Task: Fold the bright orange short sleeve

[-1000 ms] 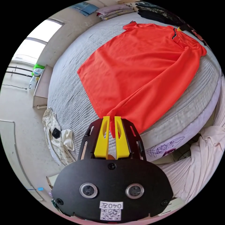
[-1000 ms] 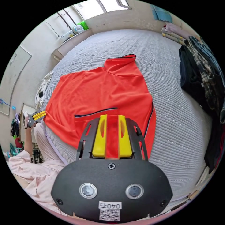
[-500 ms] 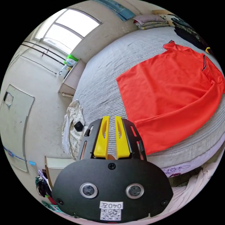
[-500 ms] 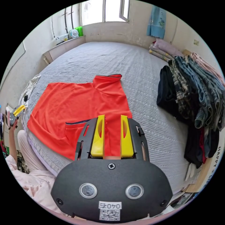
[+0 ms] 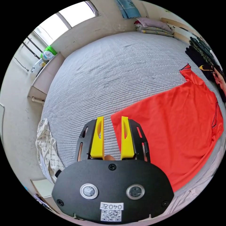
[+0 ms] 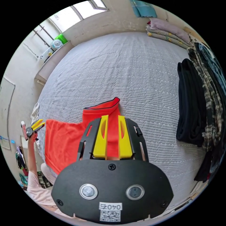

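Meanwhile, left tongs (image 5: 112, 119) wide beside orange shirt (image 5: 179, 117); right tongs (image 6: 113, 117) parted, empty, dark clothes pile (image 6: 197, 103) alongside.

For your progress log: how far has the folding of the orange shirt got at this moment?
Done: the orange shirt lies spread flat on the grey bed. In hand: nothing; the left gripper and the right gripper are both open above it. Left: every fold.

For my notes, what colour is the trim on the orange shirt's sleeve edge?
Dark trim on the orange shirt, clearest in the right gripper view.

both views above bed (image 5: 113, 70), sharing shirt (image 5: 179, 122)
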Demonstrator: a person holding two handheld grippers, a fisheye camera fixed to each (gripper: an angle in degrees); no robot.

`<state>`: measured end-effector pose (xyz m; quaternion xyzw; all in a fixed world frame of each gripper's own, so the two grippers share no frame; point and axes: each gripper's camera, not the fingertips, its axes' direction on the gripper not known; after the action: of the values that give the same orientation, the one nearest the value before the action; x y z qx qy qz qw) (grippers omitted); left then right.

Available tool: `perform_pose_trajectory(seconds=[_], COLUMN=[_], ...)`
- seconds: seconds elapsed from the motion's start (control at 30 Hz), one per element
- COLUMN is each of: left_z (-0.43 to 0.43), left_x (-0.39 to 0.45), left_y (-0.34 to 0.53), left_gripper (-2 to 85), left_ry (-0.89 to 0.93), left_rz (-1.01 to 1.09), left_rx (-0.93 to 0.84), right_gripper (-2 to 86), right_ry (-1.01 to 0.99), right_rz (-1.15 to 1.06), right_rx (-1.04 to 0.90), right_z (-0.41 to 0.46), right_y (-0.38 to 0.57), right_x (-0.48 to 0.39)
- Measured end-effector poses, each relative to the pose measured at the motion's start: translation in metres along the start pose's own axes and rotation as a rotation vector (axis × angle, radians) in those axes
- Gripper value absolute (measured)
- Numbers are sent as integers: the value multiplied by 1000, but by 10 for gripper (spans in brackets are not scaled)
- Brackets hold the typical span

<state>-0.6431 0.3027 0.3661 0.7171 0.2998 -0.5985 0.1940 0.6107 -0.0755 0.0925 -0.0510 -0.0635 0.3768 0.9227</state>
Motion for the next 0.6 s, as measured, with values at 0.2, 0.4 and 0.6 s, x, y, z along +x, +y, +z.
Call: perform_pose_trajectory(seconds=[0.2, 0.4, 0.6], left_z=[40, 46, 48], left_x=[8, 5, 9], left_y=[-32, -35, -31], left_gripper=[49, -5, -14], left_ry=[15, 46, -12], left_rz=[108, 80, 65], left_rx=[-108, -117, -103], right_gripper=[92, 72, -3], right_ry=[-66, 0, 108], right_rz=[113, 159, 105], right_rx=[-64, -98, -104], right_z=[34, 68, 71], right_y=[-65, -89, -91], right_x=[21, 19, 3])
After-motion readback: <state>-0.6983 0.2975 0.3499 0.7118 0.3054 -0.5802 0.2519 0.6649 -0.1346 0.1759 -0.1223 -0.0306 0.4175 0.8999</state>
